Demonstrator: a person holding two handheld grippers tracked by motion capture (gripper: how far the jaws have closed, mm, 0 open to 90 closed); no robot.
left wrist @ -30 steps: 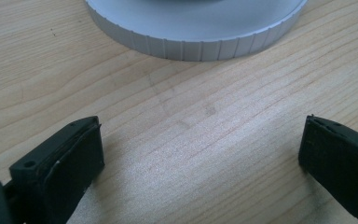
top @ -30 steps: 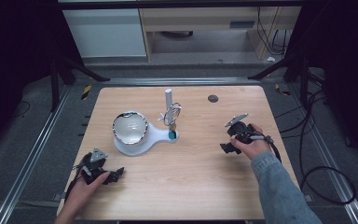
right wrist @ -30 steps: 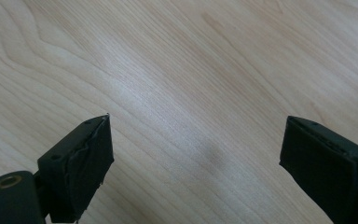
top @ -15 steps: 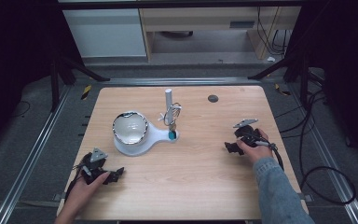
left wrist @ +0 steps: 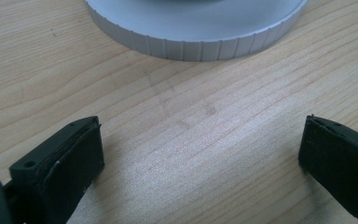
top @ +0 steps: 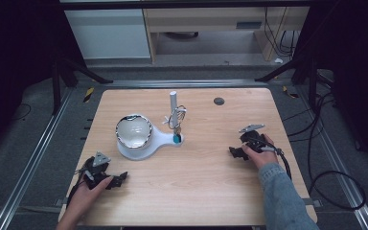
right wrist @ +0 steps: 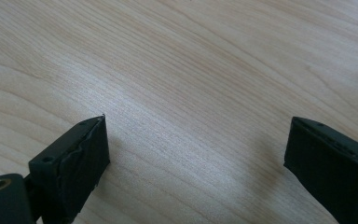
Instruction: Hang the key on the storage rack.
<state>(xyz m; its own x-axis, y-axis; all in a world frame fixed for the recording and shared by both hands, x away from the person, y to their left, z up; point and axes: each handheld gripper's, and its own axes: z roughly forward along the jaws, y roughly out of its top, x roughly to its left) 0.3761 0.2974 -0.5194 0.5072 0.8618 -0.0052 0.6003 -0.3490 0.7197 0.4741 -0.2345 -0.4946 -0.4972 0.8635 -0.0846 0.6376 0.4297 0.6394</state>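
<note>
On the light wooden surface [top: 196,182] stands a white plastic stand with a round ribbed base [top: 146,143]. The round part carries a shiny silver bowl-shaped mirror [top: 133,132], and from the narrow end of the base rises a thin white upright post [top: 173,103] with a bunch of thin wire loops [top: 176,117] hanging on it. A small teal piece [top: 176,139] sits at the foot of the post.

The left gripper [top: 117,179] rests low near the front left corner of the surface, held in the person's left hand [top: 86,189]. The white stand lies ahead of it and a little to its right, near but not touching. In the left gripper view the two black jaws are wide apart with only bare wood between them, and the ribbed edge of the base [left wrist: 196,39] crosses the top of the picture, just beyond the jaws.

The right gripper [top: 235,152] sits at the right side of the surface, in the person's right hand [top: 261,153] with a blue denim sleeve [top: 282,196] behind it. Its jaws point left toward the stand, which is well apart from it. In the right gripper view the jaws are also spread wide and hold nothing, with plain wood grain [right wrist: 191,93] under them.

A small dark round disc [top: 219,101] lies near the far edge of the surface, apart from everything else.
</note>
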